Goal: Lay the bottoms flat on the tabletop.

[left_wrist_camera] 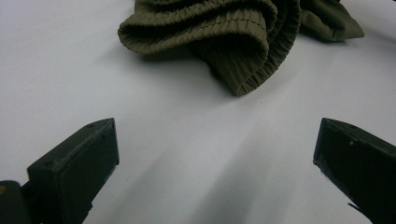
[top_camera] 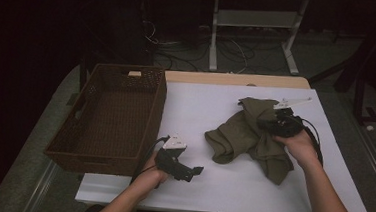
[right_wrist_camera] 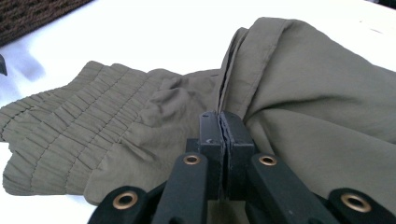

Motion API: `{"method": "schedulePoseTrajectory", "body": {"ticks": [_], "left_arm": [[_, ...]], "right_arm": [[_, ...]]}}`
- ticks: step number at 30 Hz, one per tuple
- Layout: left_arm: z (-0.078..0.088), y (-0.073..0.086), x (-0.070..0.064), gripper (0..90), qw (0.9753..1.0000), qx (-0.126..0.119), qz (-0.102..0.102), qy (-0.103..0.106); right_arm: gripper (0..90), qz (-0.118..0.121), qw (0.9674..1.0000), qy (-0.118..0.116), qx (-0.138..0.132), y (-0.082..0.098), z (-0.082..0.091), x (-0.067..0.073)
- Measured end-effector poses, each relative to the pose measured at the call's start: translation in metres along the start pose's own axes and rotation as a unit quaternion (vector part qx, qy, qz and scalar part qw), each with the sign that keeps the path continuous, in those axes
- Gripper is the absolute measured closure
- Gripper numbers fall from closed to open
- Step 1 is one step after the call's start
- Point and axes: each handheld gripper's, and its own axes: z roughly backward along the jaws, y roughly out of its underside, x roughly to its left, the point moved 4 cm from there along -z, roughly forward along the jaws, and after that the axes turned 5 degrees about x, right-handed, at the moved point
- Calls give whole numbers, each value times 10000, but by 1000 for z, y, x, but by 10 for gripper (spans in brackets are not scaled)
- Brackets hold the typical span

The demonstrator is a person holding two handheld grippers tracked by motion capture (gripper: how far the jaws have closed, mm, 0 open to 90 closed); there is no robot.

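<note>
Olive trousers (top_camera: 251, 135) are pinched at a fold by the right gripper (right_wrist_camera: 223, 123), right of the basket (top_camera: 72, 150); lifting seems underway. The left gripper (left_wrist_camera: 215, 154) is held spread nearby; a second grasp is likely needed.

The left tool (left_wrist_camera: 215, 158) is hovering low over the white bench (left_wrist_camera: 60, 60), jaws standing wide apart with nothing between; ahead, an olive garment (left_wrist_camera: 224, 32) is lying bunched, elastic band showing.

An olive-green garment (top_camera: 251, 135) with a ribbed elastic waistband lies crumpled right of centre on the white table, its waistband end bunched toward the left, its far right part lifted slightly.
</note>
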Motion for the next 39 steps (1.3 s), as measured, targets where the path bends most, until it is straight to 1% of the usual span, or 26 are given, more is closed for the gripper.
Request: {"method": "schedulePoseTrajectory", "body": {"ticks": [5, 18, 21, 27, 39], "left_arm": [[0, 0, 0, 0, 10000, -5, 9, 4], [0, 0, 0, 0, 10000, -13, 16, 18], [0, 0, 0, 0, 10000, 1, -1, -43], [1, -1, -1, 0, 10000, -10, -1, 7], [0, 0, -1, 0, 10000, -5, 2, 22]], "right_arm": [[873, -91, 9999, 14, -72, 1, 6, -5], [873, -200, 9996, 79, -189, 5, 17, -15], [873, -218, 9995, 107, -210, 6, 20, -17], [873, -304, 9991, 151, -270, 8, 26, -22], [873, -416, 9982, 241, -365, 12, 36, -31]]}}
